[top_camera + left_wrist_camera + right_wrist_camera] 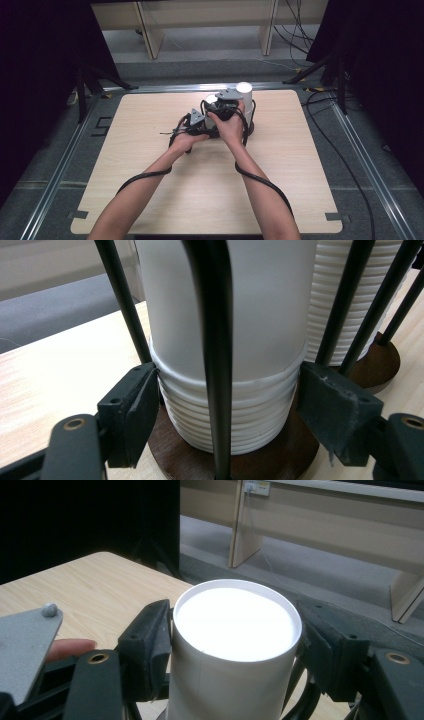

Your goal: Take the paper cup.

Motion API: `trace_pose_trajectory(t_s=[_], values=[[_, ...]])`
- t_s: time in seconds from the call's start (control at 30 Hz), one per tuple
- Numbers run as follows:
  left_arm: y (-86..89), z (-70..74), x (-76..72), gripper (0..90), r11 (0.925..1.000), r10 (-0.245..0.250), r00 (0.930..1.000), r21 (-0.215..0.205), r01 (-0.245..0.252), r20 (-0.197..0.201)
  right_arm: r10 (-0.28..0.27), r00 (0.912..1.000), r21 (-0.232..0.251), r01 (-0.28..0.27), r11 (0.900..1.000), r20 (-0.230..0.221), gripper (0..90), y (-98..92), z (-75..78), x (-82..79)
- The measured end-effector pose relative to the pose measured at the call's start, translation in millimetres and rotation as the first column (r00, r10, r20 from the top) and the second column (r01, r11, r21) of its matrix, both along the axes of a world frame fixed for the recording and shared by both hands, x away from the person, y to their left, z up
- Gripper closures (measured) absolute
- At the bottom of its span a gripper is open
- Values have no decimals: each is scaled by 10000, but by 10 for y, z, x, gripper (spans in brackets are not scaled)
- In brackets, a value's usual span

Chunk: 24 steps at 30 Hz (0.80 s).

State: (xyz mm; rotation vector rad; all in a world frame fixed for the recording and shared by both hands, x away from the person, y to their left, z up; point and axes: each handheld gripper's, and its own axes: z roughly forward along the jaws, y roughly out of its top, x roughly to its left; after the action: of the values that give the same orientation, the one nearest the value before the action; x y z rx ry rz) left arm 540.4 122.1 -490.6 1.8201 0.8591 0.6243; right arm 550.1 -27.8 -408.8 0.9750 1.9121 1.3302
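Clamping low, just above the round wooden base [170, 450]: left gripper [227, 390] with fingers [132, 410] closed on the ribbed rims of the stack of cups [260, 405], one pad on each side, a black rod [215, 340] of the rack running up in front. Standing upside down on that base, inside the ring of rods, near the far edge of the surface [60, 370].

Higher above the base: right gripper [235, 630] closed on the top cup [235, 655], pads pressed against its wall just under the flat white bottom.

Likely thin white paper, so very light, easy to dent and quick to go oval under a hard squeeze. Smooth wall, fairly slippery; rolled rims stiffer and better for purchase. Nested cups probably tending to cling, hence one grip to steady the stack and one to draw off the top cup. Best hold near the closed end, where the bottom disc stiffens the wall, with gentle pressure and a straight pull upward between the rods.

Beyond the base, on a base of its own: a second stack [330, 300] in matching rods.
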Motion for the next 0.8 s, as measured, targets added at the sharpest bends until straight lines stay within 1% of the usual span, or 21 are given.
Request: trace_pose_trajectory(t_s=[0.03,0.07,0.1,0.13,0.2,0.23,0.27,0.3,0.33,0.37,0.4,0.47,0.5,0.53,0.57,0.63,0.67,0.7,0.73,0.77,0.8], values=[[0,1,0,251,10000,5,10000,8,-5,-6,4,10000,4,-4,10000,2,336,0,-1,1],[-1,1,0,251,10000,9,10000,27,-9,-7,-23,9996,190,28,9998,-275,340,5,4,-12],[0,2,0,251,10000,9,10000,31,-9,-11,-23,9996,190,28,9998,-275,340,5,4,-12],[-3,2,-1,248,10000,45,10000,-10,-45,-40,83,9999,226,-84,9997,58,345,-9,7,7],[-7,-3,-4,245,9999,106,9999,-20,-106,-57,-27,10000,206,27,9998,-8,347,-11,15,-8],[-23,-15,-3,242,9997,167,9999,-179,-167,18,-5,10000,357,3,9994,74,348,1,10,-16],[-22,-16,-4,239,9998,148,9999,-122,-147,39,-13,9999,358,8,9994,119,348,5,16,-27],[-23,-17,-2,238,9998,140,9999,-151,-140,38,65,9995,274,-73,9996,303,349,3,20,-23],[-20,-12,-6,238,9998,160,9999,-80,-160,0,106,9994,384,-119,9992,328,350,1,22,-20],[-23,-12,-6,240,9998,163,9999,-94,-163,-23,11,10000,605,-11,9982,5,350,5,31,-37],[-17,-7,-9,241,9999,98,9999,27,-98,-54,-44,9998,569,33,9984,192,352,-11,45,-30],[-27,-8,-4,240,9999,146,9999,-63,-146,-14,11,9998,603,-22,9982,180,352,-16,49,-30],[-28,-6,-4,241,9999,145,9999,-62,-146,-7,17,10000,812,-12,9967,-60,353,-5,58,-46],[-27,-4,-2,241,9999,137,9999,-3,-137,6,-47,10000,625,43,9980,66,353,-14,69,-47],[-3,8,-1,242,9991,27,10000,412,-25,-39,7,9997,732,-25,9973,249,354,-17,78,-40],[-10,7,-3,241,9994,53,10000,346,-52,-20,42,9996,592,-60,9982,294,355,-30,101,-46],[-19,5,-4,241,9998,104,9999,188,-104,-4,-1,9998,826,-17,9966,213,356,-19,107,-56],[-17,7,-4,241,9997,88,10000,242,-88,-8,3,9995,739,-27,9973,326,356,-28,124,-58],[-18,6,-3,242,9997,97,10000,221,-97,8,-41,9992,814,8,9967,407,357,-29,136,-60],[-18,8,-4,243,9997,93,10000,241,-93,-16,36,9994,941,-69,9955,349,357,-30,146,-63],[-18,8,-4,243,9997,90,10000,247,-90,-13,9,9988,798,-48,9968,489,357,-45,162,-61]])
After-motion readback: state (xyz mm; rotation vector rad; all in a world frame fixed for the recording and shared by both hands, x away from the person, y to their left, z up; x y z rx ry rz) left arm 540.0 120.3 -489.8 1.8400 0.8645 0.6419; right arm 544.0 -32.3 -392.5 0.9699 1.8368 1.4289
